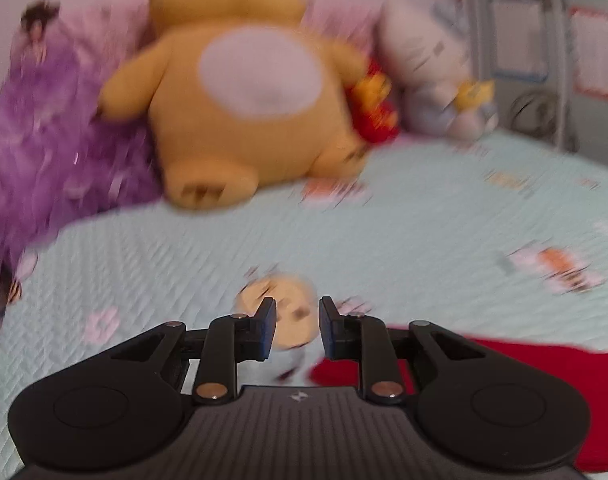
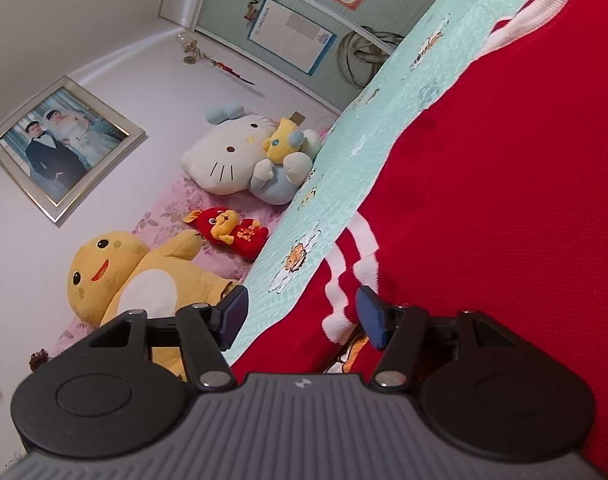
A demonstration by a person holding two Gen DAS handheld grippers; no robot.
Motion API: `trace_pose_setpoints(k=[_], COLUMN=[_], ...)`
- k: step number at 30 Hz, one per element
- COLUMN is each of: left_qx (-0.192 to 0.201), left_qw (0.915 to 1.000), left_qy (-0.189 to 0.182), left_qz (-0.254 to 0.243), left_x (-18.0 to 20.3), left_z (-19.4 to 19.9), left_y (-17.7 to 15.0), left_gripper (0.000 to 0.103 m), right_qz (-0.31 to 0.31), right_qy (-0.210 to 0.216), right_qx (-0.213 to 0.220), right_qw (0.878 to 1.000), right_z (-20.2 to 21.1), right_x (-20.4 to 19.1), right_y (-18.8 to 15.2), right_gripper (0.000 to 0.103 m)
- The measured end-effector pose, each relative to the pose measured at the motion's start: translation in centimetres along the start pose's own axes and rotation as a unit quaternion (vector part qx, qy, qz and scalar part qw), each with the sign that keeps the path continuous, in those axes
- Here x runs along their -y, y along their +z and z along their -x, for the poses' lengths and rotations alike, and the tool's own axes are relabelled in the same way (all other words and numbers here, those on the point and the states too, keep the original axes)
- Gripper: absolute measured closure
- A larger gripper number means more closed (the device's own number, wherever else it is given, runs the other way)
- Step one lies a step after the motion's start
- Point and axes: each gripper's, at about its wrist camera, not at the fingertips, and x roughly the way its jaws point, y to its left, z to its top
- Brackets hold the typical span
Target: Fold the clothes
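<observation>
Now the left gripper (image 1: 297, 326) hovers over the quilt (image 1: 384, 224), jaws a little apart and empty, the red shirt (image 1: 504, 364) just to its right. Right gripper (image 2: 301, 314) is spread wide above the shirt's (image 2: 504, 160) white-striped cuff (image 2: 348, 280), gripping nothing. Yellow plush (image 1: 231, 92) sits beyond, blurred.

Yellow plush (image 1: 239, 92); framed photo (image 2: 63, 148)
</observation>
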Motion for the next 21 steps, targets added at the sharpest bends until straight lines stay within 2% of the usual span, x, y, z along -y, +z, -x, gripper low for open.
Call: trace_pose_setpoints(k=[2, 4, 5, 7, 8, 13, 14, 15, 16, 18, 19, 21], left_qx=[0.015, 0.011, -0.007, -0.033, -0.045, -0.104, -0.117, -0.135, -0.149, -0.157, -0.156, -0.168], left_qw=[0.9959, 0.9828, 0.9716, 0.9441, 0.9315, 0.8747, 0.8705, 0.8748, 0.8809, 0.8864, 0.8864, 0.8924], left_qy=[-0.088, -0.181, -0.232, -0.320, -0.353, -0.465, -0.465, -0.445, -0.423, -0.411, -0.414, -0.402], left_qz=[-0.014, -0.033, -0.046, -0.070, -0.076, -0.090, -0.109, -0.137, -0.150, -0.145, -0.137, -0.116], left_x=[2.5, 5.3, 6.9, 10.2, 11.6, 17.2, 18.0, 18.7, 18.7, 17.1, 16.0, 14.1], left_z=[2.4, 4.3, 5.0, 6.5, 7.2, 9.5, 9.5, 9.2, 8.5, 7.3, 7.3, 7.9], left_y=[-0.1, -0.5, -0.9, -2.0, -2.6, -5.5, -6.4, -7.8, -9.1, -10.8, -10.7, -10.1], left_gripper=[0.074, 0.070, 0.070, 0.070, 0.070, 0.070, 0.072, 0.083, 0.085, 0.082, 0.080, 0.075], right_qz=[-0.011, -0.026, -0.031, -0.035, -0.037, -0.047, -0.049, -0.051, -0.052, -0.056, -0.056, -0.069], right_qy=[0.011, 0.023, 0.026, -0.001, -0.014, -0.082, -0.096, -0.109, -0.123, -0.150, -0.162, -0.166], right_qx=[0.015, 0.063, 0.095, 0.097, 0.097, 0.099, 0.099, 0.099, 0.099, 0.099, 0.083, 0.059], right_qw=[1.000, 0.997, 0.995, 0.995, 0.994, 0.991, 0.989, 0.988, 0.986, 0.982, 0.982, 0.982], right_z=[0.7, 2.5, 3.6, 5.7, 6.7, 11.9, 12.9, 14.0, 15.0, 17.1, 18.7, 22.6], right_x=[0.0, 0.0, -0.1, 0.0, 0.0, 0.1, 0.1, 0.1, 0.1, 0.2, 0.5, 1.1], right_y=[0.3, 0.9, 1.3, 1.9, 2.1, 3.6, 3.8, 4.1, 4.4, 5.0, 4.6, 3.7], right_gripper=[0.042, 0.042, 0.042, 0.042, 0.041, 0.041, 0.041, 0.041, 0.041, 0.041, 0.041, 0.040])
